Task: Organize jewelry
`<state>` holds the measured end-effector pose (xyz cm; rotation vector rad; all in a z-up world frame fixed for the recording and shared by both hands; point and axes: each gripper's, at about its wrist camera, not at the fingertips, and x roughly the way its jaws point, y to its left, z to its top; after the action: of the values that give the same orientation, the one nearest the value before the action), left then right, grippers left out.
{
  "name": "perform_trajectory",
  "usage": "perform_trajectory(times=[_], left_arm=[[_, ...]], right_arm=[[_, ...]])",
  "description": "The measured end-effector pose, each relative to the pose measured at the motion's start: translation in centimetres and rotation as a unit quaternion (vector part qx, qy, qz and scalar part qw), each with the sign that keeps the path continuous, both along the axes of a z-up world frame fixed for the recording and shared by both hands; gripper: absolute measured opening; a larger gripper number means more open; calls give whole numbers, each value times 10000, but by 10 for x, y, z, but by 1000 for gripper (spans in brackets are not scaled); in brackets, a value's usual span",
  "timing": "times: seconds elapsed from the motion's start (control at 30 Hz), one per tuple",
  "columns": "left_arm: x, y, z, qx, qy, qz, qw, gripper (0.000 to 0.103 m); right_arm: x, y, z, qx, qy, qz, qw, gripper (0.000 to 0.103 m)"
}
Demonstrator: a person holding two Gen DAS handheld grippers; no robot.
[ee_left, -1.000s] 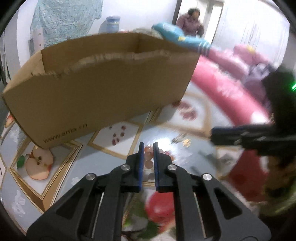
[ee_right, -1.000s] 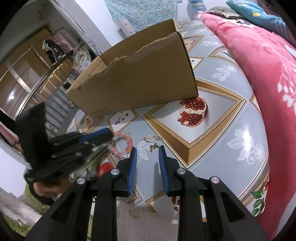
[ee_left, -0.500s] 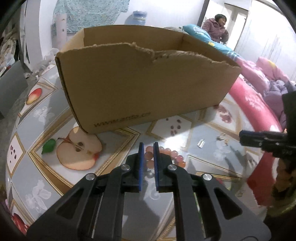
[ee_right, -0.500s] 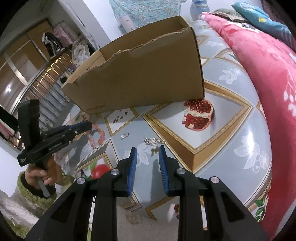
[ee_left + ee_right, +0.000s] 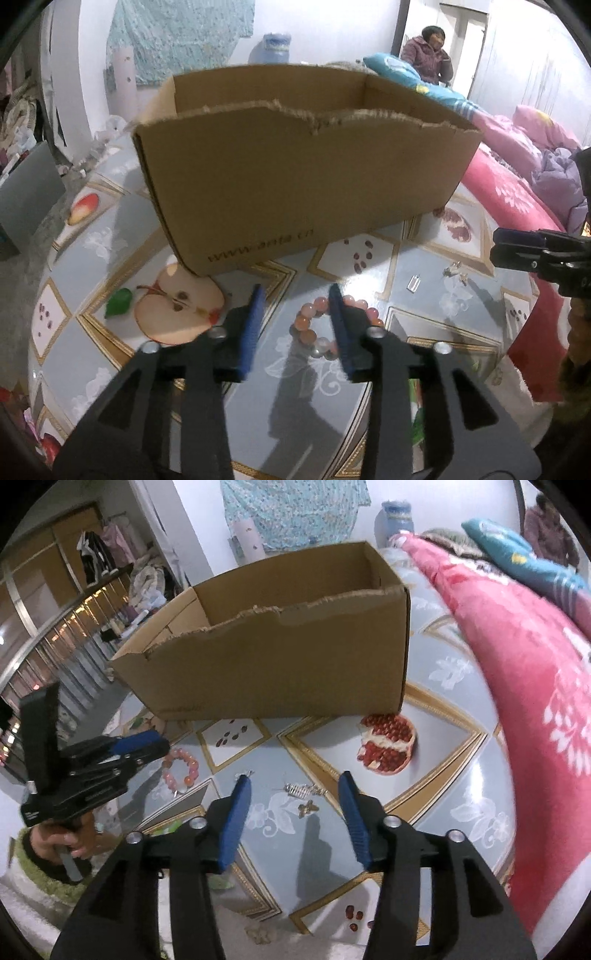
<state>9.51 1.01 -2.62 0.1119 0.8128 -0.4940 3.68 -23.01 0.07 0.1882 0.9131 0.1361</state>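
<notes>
The left gripper (image 5: 297, 301) is seen with its blue-padded jaws spread wide and nothing clasped; the pink bead bracelet (image 5: 314, 332) lies flat on the fruit-patterned tablecloth (image 5: 110, 240) between and below them, partly hidden behind the right pad. The right gripper (image 5: 293, 790) is likewise held released, jaws apart, above a small silver hair comb (image 5: 297, 789) and a small bronze-coloured trinket (image 5: 308, 808) lying just beside each other on the cloth. A small silver clip (image 5: 413, 283) is noted on the cloth between the bracelet and those pieces. A cardboard box (image 5: 277, 672), open-topped with a torn front edge, stands behind all the items. Its contents cannot be seen.
</notes>
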Motion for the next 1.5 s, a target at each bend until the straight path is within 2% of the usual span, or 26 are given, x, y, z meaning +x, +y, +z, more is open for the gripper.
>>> perform_trajectory(times=[0.13,0.4,0.53,0.73,0.93,1.0,1.17,1.37,1.5], left_arm=[[-6,0,6,-44,-155,-20,9999,50],[-10,-10,9,-227,-228,-137,9994,60],[-12,-14,9,-270,-256,-287,9989,63],[-16,-18,9,-203,-295,-591,9976,66],[-14,-24,-1,-272,4,-890,9957,66],[-15,-27,-1,-281,111,-959,9949,66],[-19,-28,10,-248,138,-1019,9944,66],[-23,-27,19,-210,-78,-905,9956,66],[-27,-24,19,-297,-68,-662,9973,66]], right_arm=[[0,4,14,-463,-179,-186,9986,78],[4,12,38,-1280,-324,-430,9903,96],[9,20,47,-1673,-363,-537,9838,96],[22,28,53,-1643,-427,-579,9838,96],[27,40,63,-1938,-827,-583,9758,96],[27,41,65,-1813,-948,-480,9777,96],[26,40,55,-1435,-835,-384,9854,96],[-6,38,57,-1397,-1290,-783,9786,97],[-26,30,64,-1368,-1634,-872,9731,96]])
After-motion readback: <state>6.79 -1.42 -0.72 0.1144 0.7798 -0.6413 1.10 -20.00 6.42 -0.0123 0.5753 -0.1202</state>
